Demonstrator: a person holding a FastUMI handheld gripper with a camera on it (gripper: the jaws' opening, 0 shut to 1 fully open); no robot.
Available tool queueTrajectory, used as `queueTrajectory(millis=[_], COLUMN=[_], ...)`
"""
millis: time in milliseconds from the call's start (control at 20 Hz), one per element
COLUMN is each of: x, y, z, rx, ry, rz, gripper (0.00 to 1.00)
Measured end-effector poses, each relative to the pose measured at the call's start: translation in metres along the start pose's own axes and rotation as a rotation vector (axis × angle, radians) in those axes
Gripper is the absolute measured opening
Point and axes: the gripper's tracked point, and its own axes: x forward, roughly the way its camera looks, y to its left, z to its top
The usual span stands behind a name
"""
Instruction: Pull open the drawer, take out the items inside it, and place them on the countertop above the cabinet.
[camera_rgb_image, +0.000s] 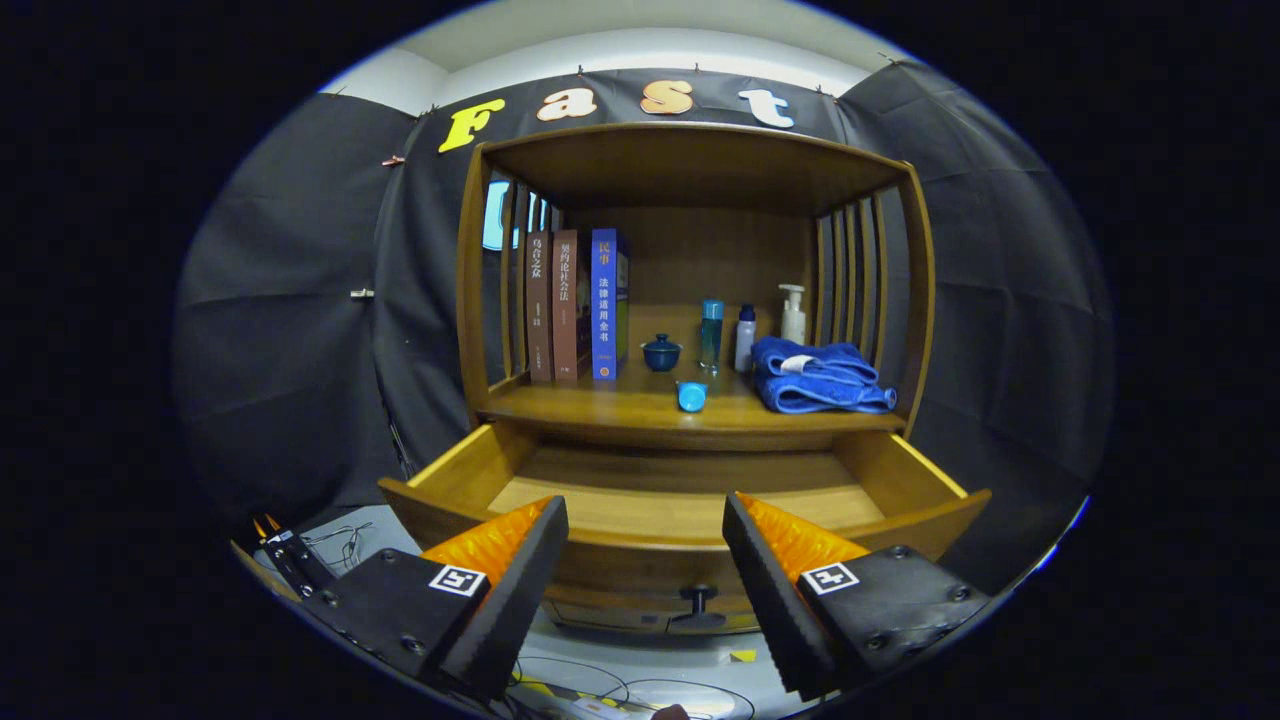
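Observation:
The wooden cabinet's drawer stands pulled out toward me, and its floor shows bare wood. Its dark knob sits on the front panel, between and just beyond my fingertips. My gripper is open with nothing between its fingers, held in front of the drawer's front edge. On the countertop above the drawer lies a small blue cup on its side near the front. Behind it stand a dark blue lidded bowl, a teal bottle and a small white bottle.
Three books stand upright at the countertop's left. A folded blue towel lies at its right, with a white pump bottle behind it. Slatted side walls and a top board enclose the shelf. Cables lie on the floor below left.

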Motion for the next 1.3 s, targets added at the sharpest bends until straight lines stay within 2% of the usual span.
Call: queueTrajectory(millis=[200,450,650,1300], x=[0.001,0.023,0.029,0.034], y=[-0.016,-0.024,-0.024,-0.021], z=[-0.044,-0.078,-0.08,-0.078], rx=[0.064,0.029,0.054,0.082], ry=[-0.004,0.004,-0.033,-0.019], rz=[-0.045,-0.063,-0.082,-0.086], gripper=[0.99,1.0,0.99,0.99])
